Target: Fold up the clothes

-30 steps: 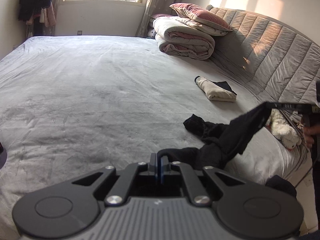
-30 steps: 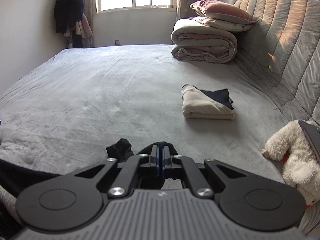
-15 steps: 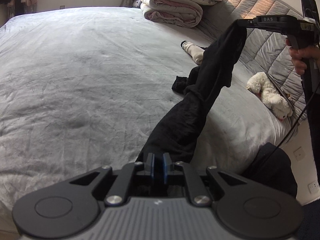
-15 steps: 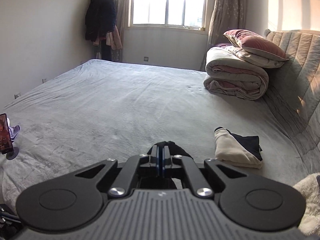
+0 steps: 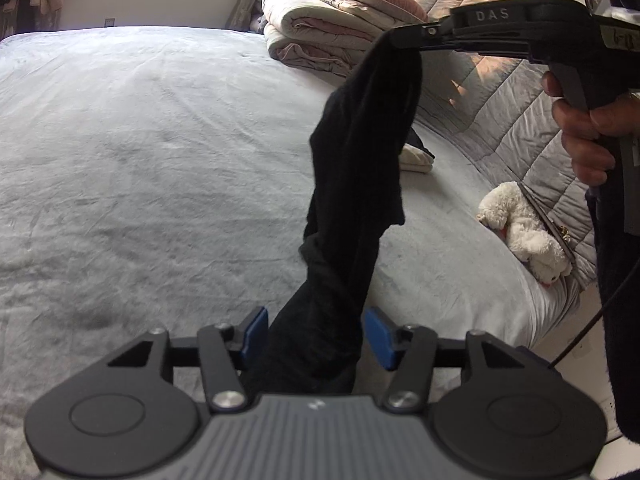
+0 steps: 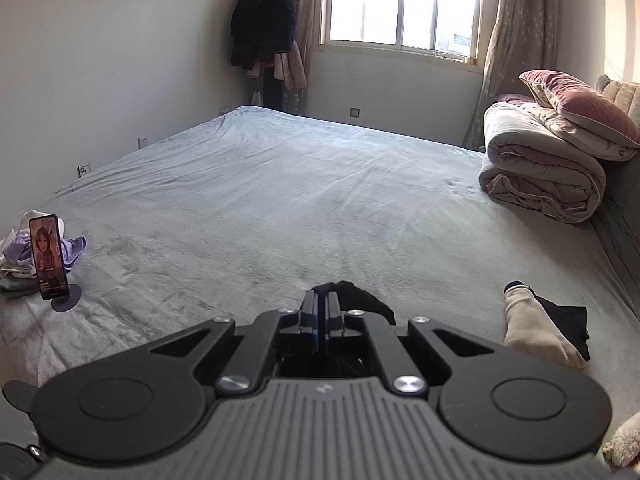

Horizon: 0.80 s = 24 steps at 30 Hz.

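Black garment (image 5: 360, 168) hung in a long twist above the grey bed (image 5: 140, 160), its top corner pinched in my right gripper (image 5: 404, 38), pads pressed together on the cloth. My left gripper (image 5: 316, 334) had just been opening; its blue pads (image 5: 252, 330) stood spread with the lower cloth still passing between them (whether they touched it, I could not tell). Folded cream-and-black clothes (image 6: 540, 328) lay near the headboard (image 5: 500, 120).

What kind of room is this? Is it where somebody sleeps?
Most likely a bedroom. A big bed with a grey cover fills it, a rolled quilt and pillow are stacked by the padded headboard, and a white stuffed toy lies nearby.
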Each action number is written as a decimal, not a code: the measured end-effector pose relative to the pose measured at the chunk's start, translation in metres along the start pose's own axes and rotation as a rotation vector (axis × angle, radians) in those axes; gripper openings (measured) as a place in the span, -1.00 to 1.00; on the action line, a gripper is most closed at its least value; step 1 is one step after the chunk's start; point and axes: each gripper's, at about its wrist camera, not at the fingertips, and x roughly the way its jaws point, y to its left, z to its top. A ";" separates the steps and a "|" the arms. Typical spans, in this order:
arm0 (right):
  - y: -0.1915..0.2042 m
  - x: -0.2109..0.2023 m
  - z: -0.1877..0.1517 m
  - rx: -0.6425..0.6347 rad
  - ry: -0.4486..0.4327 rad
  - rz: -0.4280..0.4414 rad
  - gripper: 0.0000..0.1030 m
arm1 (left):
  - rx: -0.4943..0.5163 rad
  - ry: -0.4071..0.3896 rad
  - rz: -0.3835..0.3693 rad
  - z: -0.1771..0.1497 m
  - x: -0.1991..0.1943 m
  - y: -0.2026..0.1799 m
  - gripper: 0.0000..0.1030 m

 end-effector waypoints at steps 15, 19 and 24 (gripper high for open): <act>0.008 0.041 0.014 -0.002 0.037 0.058 -0.95 | 0.009 -0.082 0.142 0.034 0.067 0.006 -0.92; 0.008 0.063 0.010 0.012 0.067 0.065 -0.95 | -0.084 -0.100 0.157 0.036 0.055 0.037 -0.94; 0.010 0.100 0.000 0.056 0.124 0.117 -0.94 | -0.223 -0.067 0.174 0.035 0.048 0.090 -0.94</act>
